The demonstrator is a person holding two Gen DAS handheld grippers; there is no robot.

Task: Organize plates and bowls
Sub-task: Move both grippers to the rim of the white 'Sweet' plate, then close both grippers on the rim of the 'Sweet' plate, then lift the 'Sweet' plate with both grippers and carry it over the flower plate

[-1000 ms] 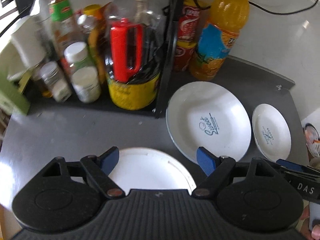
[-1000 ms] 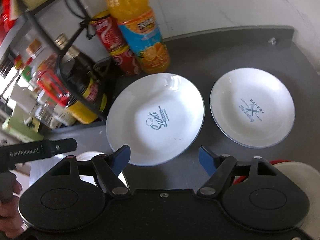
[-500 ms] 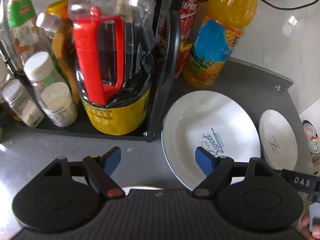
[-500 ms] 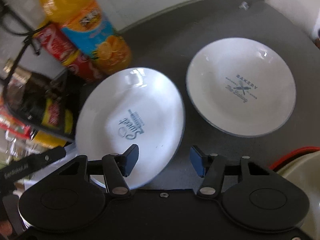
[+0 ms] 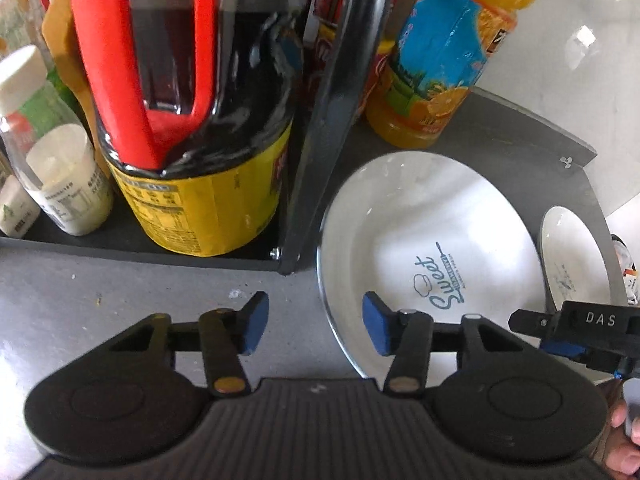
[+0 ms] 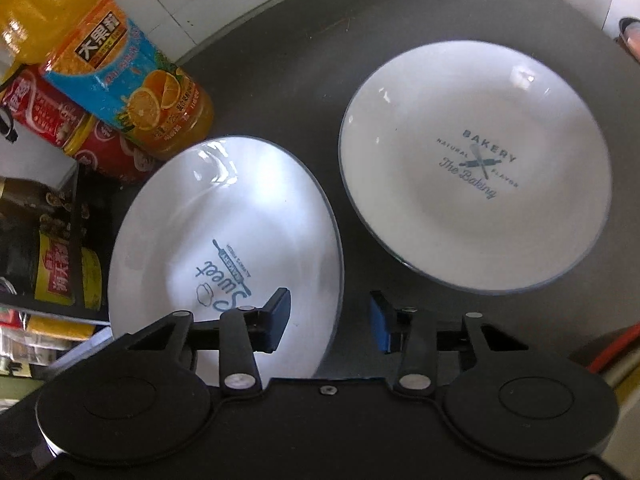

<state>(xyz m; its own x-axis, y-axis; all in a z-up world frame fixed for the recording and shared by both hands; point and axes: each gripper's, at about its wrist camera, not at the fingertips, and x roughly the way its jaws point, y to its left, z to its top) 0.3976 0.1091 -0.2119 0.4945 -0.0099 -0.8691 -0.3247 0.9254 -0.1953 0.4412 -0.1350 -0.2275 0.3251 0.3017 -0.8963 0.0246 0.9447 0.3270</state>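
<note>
A white "Sweet" plate (image 5: 432, 240) lies on the grey counter; it also shows in the right wrist view (image 6: 224, 240). A white "Bakery" plate (image 6: 476, 184) lies to its right, seen at the far right in the left wrist view (image 5: 576, 256). My left gripper (image 5: 314, 322) is open, straddling the Sweet plate's left rim, right pad over the plate. My right gripper (image 6: 330, 322) is open, straddling the Sweet plate's right rim, left pad over the plate. Neither holds anything.
A black rack (image 5: 320, 140) with a dark oil bottle (image 5: 192, 120) and spice jars (image 5: 60, 176) stands to the left. An orange juice bottle (image 6: 116, 72) and red cans (image 6: 60, 124) stand behind the Sweet plate. A red-rimmed object (image 6: 612, 352) shows at bottom right.
Both grippers have moved forward and closed in on the Sweet plate from either side, jaws narrowing somewhat. The white dish under the left gripper has passed out of view.
</note>
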